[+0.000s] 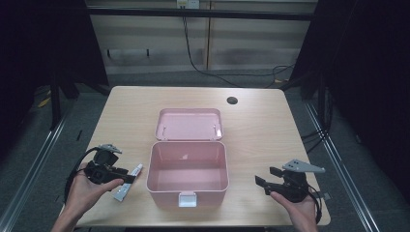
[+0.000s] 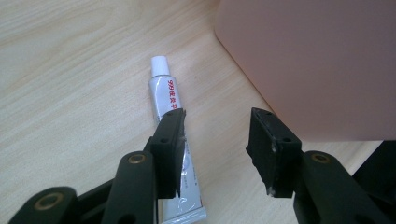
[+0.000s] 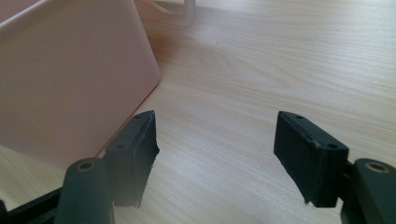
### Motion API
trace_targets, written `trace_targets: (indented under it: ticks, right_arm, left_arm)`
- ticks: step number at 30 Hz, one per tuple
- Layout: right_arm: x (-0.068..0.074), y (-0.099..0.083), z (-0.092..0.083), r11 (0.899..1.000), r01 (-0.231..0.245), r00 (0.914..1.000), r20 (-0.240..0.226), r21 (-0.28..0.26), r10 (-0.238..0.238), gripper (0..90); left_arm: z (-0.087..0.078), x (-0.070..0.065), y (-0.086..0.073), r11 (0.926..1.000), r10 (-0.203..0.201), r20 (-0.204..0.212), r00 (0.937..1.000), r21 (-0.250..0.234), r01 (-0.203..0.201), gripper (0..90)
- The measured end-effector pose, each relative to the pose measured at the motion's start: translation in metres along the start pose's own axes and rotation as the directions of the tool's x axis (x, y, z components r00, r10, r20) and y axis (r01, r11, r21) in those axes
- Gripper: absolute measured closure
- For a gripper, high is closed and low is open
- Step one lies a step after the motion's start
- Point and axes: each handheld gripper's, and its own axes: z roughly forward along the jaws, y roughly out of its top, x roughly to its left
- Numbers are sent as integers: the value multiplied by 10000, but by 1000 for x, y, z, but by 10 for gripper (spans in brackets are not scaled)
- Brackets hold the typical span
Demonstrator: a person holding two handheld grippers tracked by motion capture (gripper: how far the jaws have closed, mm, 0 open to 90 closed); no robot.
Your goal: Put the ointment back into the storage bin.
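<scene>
A small white tube with red print lies on the wooden table, just left of an open pink box. My left gripper hovers over the tube's lower half, its jaws apart. In the left gripper view the tube points its white cap away from me; its body runs under the left fingertip, and the pink box wall rises at the right. My right gripper rests right of the box, near the front edge. Its jaws stand apart over bare wood, with the box wall to the left.
The box's lid lies flat behind it, and a white latch hangs on the front wall. A round cable hole sits near the table's far right. Dark floor and cables lie beyond the table edges.
</scene>
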Motion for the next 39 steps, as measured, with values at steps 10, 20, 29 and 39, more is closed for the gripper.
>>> trace_targets:
  ticks: [10, 20, 29, 39]
  right_arm:
    - [0, -1, 1, 9999, 26, 10000, -25, 111, -26, 298]
    - [1, 0, 2, 9998, 88, 9999, -62, 171, -87, 297]
    - [1, -1, 3, 9998, 50, 9999, -154, 194, -47, 294]
    - [1, 0, 3, 9998, 52, 9998, -191, 188, -48, 291]
  left_arm:
    - [15, 6, 4, 9991, -85, -95, 9999, 406, 88, 607]
    - [29, 13, 1, 9960, -16, -512, 9987, 889, 61, 627]
    - [36, 20, 0, 9954, -64, -330, 9994, 948, 95, 653]
    - [48, 19, -1, 9903, 266, -476, 9985, 1379, -198, 674]
